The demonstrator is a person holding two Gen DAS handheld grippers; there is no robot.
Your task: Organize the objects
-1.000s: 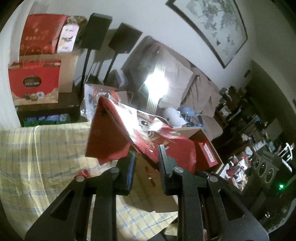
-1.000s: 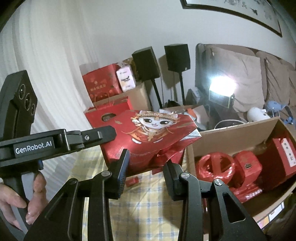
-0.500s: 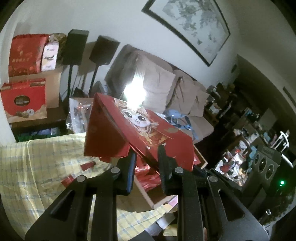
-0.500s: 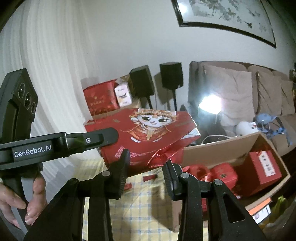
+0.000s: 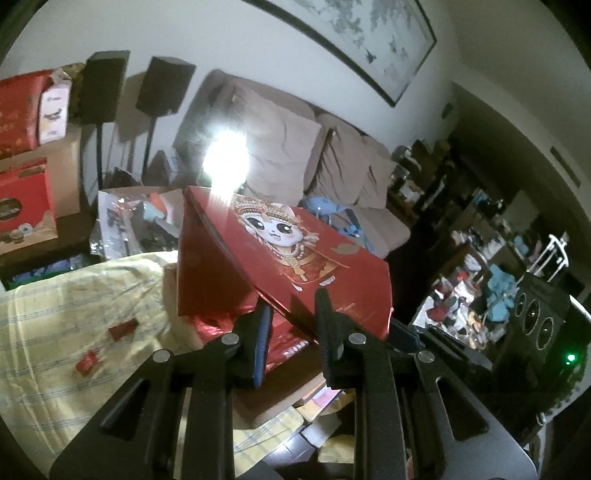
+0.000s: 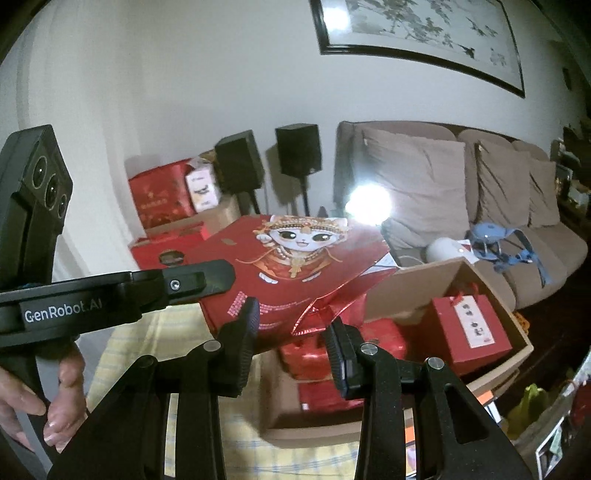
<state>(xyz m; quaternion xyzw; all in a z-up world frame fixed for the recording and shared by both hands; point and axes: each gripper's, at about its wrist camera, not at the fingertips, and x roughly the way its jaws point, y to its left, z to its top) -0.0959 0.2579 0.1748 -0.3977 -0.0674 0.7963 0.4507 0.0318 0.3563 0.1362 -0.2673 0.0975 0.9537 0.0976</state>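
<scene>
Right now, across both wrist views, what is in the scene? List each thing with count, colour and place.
gift bag: one, red with a cartoon cat, held up over the box
cardboard box: one, brown, open, on the table
small bag: one, red with a white label, inside the box
packets: two, red, flat on the cloth
tablecloth: one, yellow check, over the table
speakers: two, black, on stands by the wall
sofa: one, beige, with cushions
painting: one, dark frame, on the wall
left gripper: black, jaws on the bag's edge
right gripper: black, jaws on either side of the bag's lower edge
left hand: on the left gripper's handle
</scene>
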